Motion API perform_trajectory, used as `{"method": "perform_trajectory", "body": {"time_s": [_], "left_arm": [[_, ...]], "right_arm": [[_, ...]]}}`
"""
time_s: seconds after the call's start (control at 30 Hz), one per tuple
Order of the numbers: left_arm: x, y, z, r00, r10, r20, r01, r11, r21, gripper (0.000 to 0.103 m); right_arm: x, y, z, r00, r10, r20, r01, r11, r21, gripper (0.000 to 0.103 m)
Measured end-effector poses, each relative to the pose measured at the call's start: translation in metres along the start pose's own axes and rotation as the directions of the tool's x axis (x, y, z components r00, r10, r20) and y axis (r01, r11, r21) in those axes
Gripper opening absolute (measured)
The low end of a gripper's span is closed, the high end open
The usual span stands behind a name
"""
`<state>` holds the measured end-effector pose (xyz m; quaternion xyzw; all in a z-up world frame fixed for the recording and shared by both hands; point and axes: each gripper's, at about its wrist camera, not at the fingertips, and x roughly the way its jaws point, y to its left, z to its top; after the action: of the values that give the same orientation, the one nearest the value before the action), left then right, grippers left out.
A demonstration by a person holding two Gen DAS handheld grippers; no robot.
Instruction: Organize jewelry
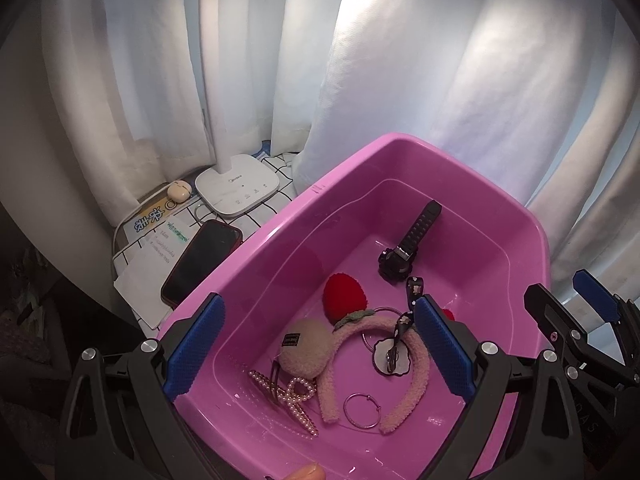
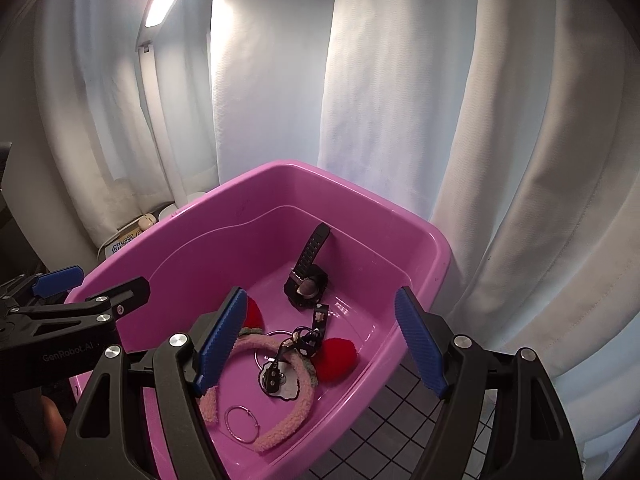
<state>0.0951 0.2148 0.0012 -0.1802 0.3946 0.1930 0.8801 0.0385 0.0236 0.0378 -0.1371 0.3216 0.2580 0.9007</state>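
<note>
— Jewelry lay where, exactly?

— All inside the pink tub (image 1: pixel 532 232), which stood on the checked counter (image 2: pixel 400 432) before white curtains (image 1: pixel 460 72). A black watch (image 1: pixel 404 252) sat toward the far wall. Nearer were a fuzzy pink headband (image 1: pixel 408 384) with red pompoms (image 1: pixel 344 294), a pearl hair clip (image 1: pixel 298 400), a thin silver hoop (image 1: pixel 362 410) and a dark patterned strap (image 1: pixel 412 300).

— And the claws?

— The left claw (image 1: pixel 320 346) hung over the tub's near end, jaws spread wide, nothing between its blue pads (image 1: pixel 196 344). The right claw (image 2: pixel 324 340) was also parted with nothing gripped, poised above the tub's right side, over the strap and the headband.

— Anything beside the tub?

— To the left: a white lamp base (image 1: pixel 240 190), a dark phone (image 1: pixel 204 260), some papers (image 1: pixel 152 248) and a small cream case (image 1: pixel 179 190).
</note>
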Motion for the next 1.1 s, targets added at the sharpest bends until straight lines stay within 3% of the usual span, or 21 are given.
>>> {"method": "perform_trajectory", "body": {"time_s": [0.43,1.1], "left_arm": [[-0.003,-0.007,-0.007,1.0,0.02,0.0,-0.02,0.999,0.029,0.094],[-0.013,-0.021,-0.012,1.0,0.02,0.019,-0.021,0.998,0.06,0.094]], "right_arm": [[-0.013,-0.012,-0.018,1.0,-0.01,0.003,0.01,0.999,0.051,0.073],[-0.026,-0.018,-0.024,0.999,-0.035,0.006,0.034,0.999,0.043,0.073]]}}
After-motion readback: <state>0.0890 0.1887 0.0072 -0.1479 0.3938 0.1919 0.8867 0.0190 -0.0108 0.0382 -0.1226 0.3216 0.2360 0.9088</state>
